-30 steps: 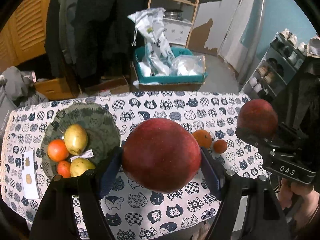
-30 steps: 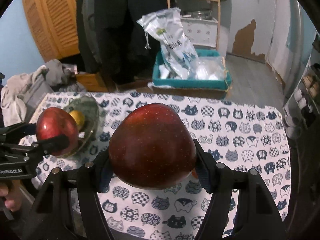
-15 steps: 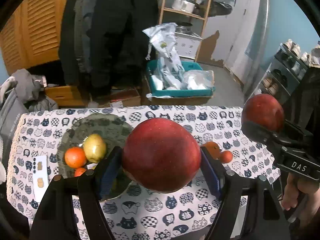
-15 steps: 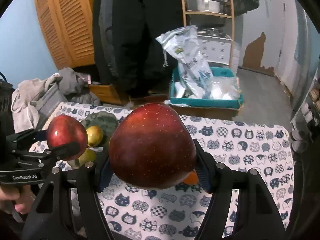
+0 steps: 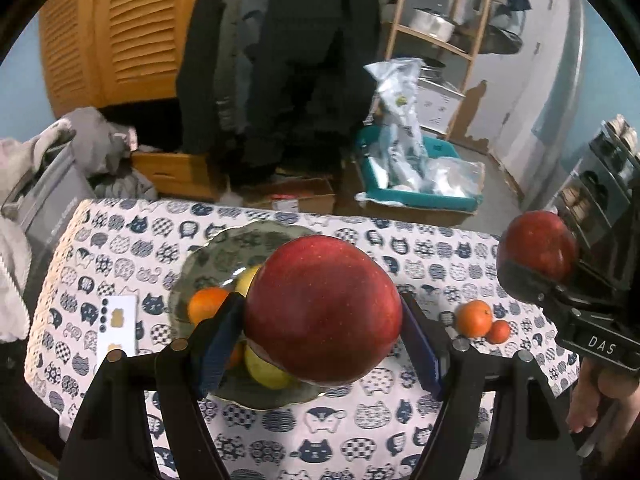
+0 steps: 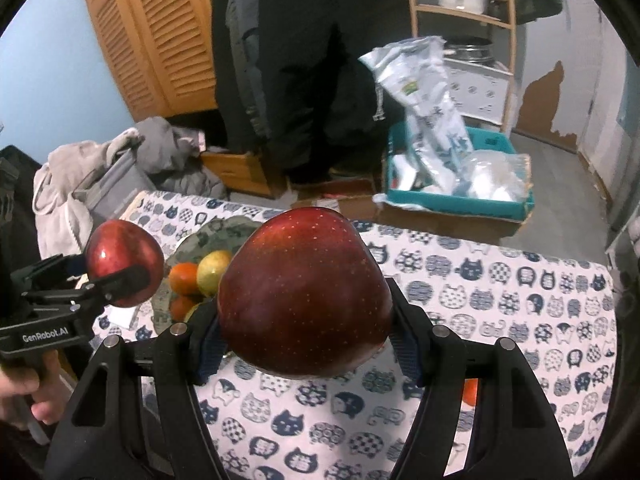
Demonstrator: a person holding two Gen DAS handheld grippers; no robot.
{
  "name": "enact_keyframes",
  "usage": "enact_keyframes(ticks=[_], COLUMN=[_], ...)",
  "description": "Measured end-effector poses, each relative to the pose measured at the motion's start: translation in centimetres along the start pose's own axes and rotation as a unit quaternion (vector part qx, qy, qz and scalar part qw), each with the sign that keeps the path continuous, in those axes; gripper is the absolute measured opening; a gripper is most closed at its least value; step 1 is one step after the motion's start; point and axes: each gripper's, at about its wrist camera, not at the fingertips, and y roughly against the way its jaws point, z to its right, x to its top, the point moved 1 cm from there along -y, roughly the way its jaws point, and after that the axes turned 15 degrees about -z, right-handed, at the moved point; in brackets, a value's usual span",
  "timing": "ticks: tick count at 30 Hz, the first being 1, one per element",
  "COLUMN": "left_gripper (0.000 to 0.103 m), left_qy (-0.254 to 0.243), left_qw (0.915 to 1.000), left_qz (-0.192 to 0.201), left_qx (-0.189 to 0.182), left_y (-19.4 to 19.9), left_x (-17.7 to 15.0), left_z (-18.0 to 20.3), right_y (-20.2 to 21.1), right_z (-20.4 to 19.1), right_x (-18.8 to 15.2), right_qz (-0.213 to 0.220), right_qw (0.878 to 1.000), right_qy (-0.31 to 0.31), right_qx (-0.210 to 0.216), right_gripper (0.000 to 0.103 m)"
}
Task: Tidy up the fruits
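My left gripper [image 5: 320, 336] is shut on a red apple [image 5: 322, 310] and holds it high above the green plate [image 5: 208, 256]. The plate holds an orange [image 5: 206, 304], a yellow pear [image 5: 268, 372] and more fruit, partly hidden by the apple. My right gripper [image 6: 306, 332] is shut on a second red apple [image 6: 304, 292], above the table right of the plate [image 6: 220, 232]. It shows in the left wrist view [image 5: 536, 250]. An orange [image 5: 474, 318] and a small red-orange fruit [image 5: 499, 332] lie on the cloth at the right.
The table has a cat-print cloth [image 5: 120, 248]. A white card [image 5: 117, 322] lies left of the plate. Behind the table stand a teal box with plastic bags [image 5: 416, 184], cardboard boxes, a wooden shelf and hanging dark coats. Clothes pile at the left.
Both grippers have risen and drawn back with their apples held. The plate now lies under the left apple instead of to its left.
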Motion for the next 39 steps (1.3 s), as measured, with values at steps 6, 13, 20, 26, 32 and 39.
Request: enact_keyframes(ticks=[6, 13, 20, 26, 32, 39], left_gripper=[0.078, 0.078, 0.078, 0.078, 0.078, 0.078], left_qy=[0.035, 0.072, 0.085, 0.095, 0.102, 0.098], left_qw=[0.9992, 0.9963, 0.9936, 0.9903, 0.9872, 0.9871], left_qz=[-0.019, -0.045, -0.074, -0.101, -0.122, -0.127], left_qx=[0.009, 0.014, 0.013, 0.004, 0.001, -0.003], left_y=[-1.6, -3.9, -6.8, -9.3, -11.3, -11.8], left_x=[-0.1, -0.2, -0.7, -1.1, -1.4, -1.6], left_z=[-4.1, -7.8, -9.8, -10.9, -11.7, -11.7], right_y=[-3.6, -8.2, -12.0, -14.6, -17.1, -18.9], right_z=[-2.4, -4.8, -7.0, -8.1, -8.8, -8.9], right_x=[1.4, 2.6, 3.2, 3.4, 3.1, 2.5], right_qz=[-0.028, -0.066, -0.099, -0.123, -0.151, -0.174], right_qw=[0.999, 0.997, 0.994, 0.991, 0.987, 0.983], right_qy=[0.012, 0.023, 0.037, 0.043, 0.052, 0.054], right_qx=[0.013, 0.026, 0.025, 0.026, 0.02, 0.014], right_gripper=[0.07, 0.07, 0.07, 0.07, 0.07, 0.07])
